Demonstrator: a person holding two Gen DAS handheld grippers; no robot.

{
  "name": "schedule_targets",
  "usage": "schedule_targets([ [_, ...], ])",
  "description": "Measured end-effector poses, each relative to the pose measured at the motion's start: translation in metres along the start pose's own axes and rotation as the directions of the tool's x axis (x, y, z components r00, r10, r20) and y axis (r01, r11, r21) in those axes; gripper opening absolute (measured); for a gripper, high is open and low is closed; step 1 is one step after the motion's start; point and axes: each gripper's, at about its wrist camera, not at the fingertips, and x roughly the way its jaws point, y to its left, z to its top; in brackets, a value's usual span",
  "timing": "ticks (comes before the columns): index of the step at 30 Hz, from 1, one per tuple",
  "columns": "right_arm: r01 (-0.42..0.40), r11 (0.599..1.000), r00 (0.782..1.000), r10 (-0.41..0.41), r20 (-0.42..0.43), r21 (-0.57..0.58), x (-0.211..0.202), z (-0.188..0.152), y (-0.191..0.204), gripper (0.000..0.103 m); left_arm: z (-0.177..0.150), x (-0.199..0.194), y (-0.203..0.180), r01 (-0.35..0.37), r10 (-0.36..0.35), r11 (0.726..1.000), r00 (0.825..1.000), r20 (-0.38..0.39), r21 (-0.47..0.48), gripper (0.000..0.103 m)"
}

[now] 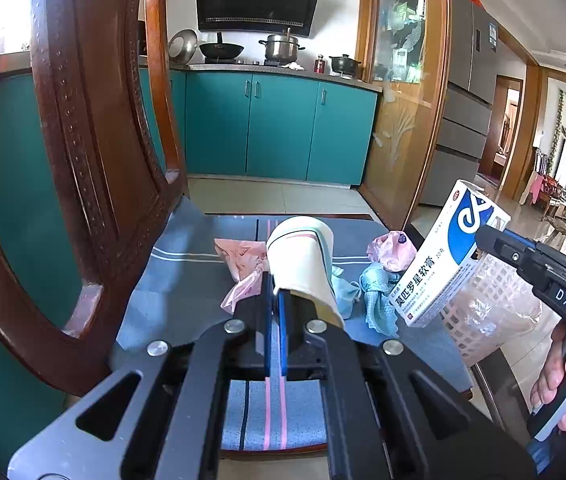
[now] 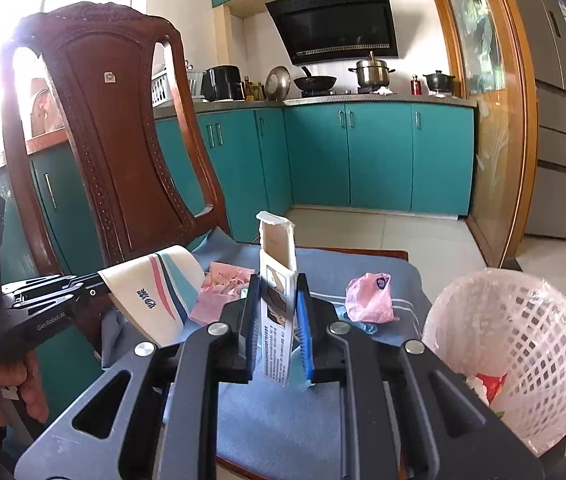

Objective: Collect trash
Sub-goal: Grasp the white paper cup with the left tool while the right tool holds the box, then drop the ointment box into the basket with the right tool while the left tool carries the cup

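Kitchen chair seat (image 1: 187,280): left gripper (image 1: 277,292) pinches paper cup (image 1: 303,260); right gripper (image 2: 279,312) clamps ointment box (image 2: 277,300).

A paper cup (image 1: 303,256) hangs in the left hand-held gripper (image 1: 275,292) over a chair seat (image 2: 283,412), left of a carton (image 2: 277,300) in the right hand-held gripper (image 2: 279,320). Crumpled bags (image 2: 369,298) lie on the seat beyond them. A lined basket (image 2: 523,344) stands at the seat's right edge, the chair back (image 2: 115,152) at its left.

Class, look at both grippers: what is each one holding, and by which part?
The left gripper pinches a paper cup by its rim wall. The right gripper clamps a medicine box across its lower half.
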Motion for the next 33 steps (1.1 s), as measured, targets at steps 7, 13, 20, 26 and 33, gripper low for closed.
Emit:
schedule_targets([
  [7, -0.001, 1.0, 1.0, 0.001, -0.008, -0.002, 0.001, -0.001, 0.0, 0.018, -0.003, 0.002, -0.004, 0.005, -0.005, 1.0, 1.0, -0.012, 0.009, 0.004],
  [13, -0.002, 1.0, 1.0, 0.002, -0.008, -0.003, 0.001, -0.001, 0.0, 0.018, -0.004, 0.004, -0.005, 0.004, -0.004, 1.0, 1.0, -0.015, 0.014, 0.004],
  [20, -0.005, 1.0, 1.0, 0.005, -0.009, -0.003, 0.001, -0.001, 0.0, 0.018, -0.004, 0.006, -0.006, 0.004, -0.004, 1.0, 1.0, -0.02, 0.017, 0.004],
  [26, -0.006, 1.0, 1.0, 0.006, -0.015, -0.005, 0.001, -0.001, 0.0, 0.018, -0.005, 0.006, -0.006, 0.004, -0.004, 1.0, 1.0, -0.02, 0.015, 0.004],
  [33, 0.092, 0.995, 0.988, -0.096, 0.122, 0.04, -0.029, 0.017, -0.025, 0.018, -0.006, 0.006, -0.005, 0.004, -0.003, 1.0, 1.0, -0.019, 0.013, 0.004],
])
